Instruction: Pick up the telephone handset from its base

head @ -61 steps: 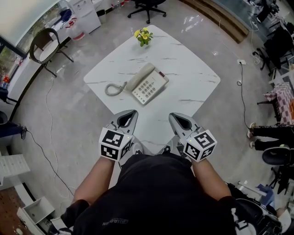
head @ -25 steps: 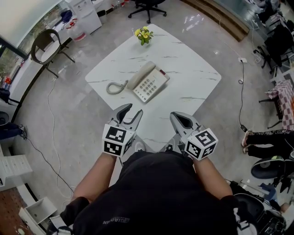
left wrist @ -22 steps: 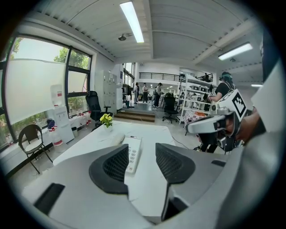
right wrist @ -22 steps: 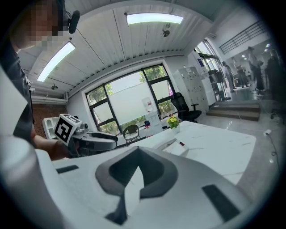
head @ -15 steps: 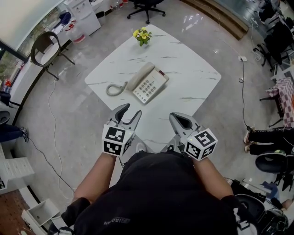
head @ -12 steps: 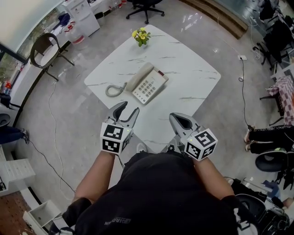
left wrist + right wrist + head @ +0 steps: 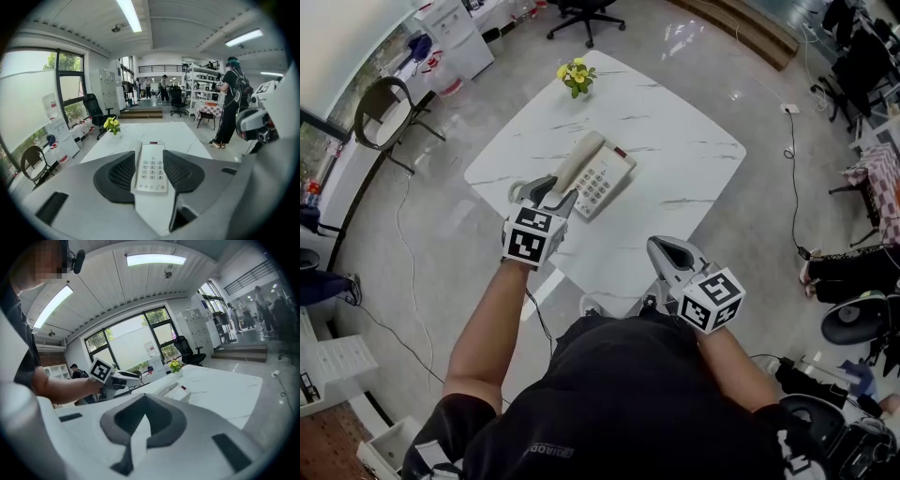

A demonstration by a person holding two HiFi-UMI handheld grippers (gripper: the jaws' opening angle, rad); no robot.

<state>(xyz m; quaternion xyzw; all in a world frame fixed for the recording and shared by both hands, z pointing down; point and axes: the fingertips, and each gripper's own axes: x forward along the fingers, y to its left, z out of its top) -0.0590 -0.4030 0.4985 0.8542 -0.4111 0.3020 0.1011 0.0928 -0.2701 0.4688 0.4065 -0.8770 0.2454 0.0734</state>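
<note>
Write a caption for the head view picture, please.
Open left claw reaches across the white table toward the telephone handset; shut right claw hangs near the person.

Glossy grey floor (image 7: 422,225), large windows (image 7: 28,93), strip lights (image 7: 133,14).

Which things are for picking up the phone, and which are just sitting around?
For the job: handset, phone base, curly cord, left gripper, jaws open, just narrowed slightly, holding nothing.
Just sitting around: yellow flowers, chair, right gripper, shut.
</note>
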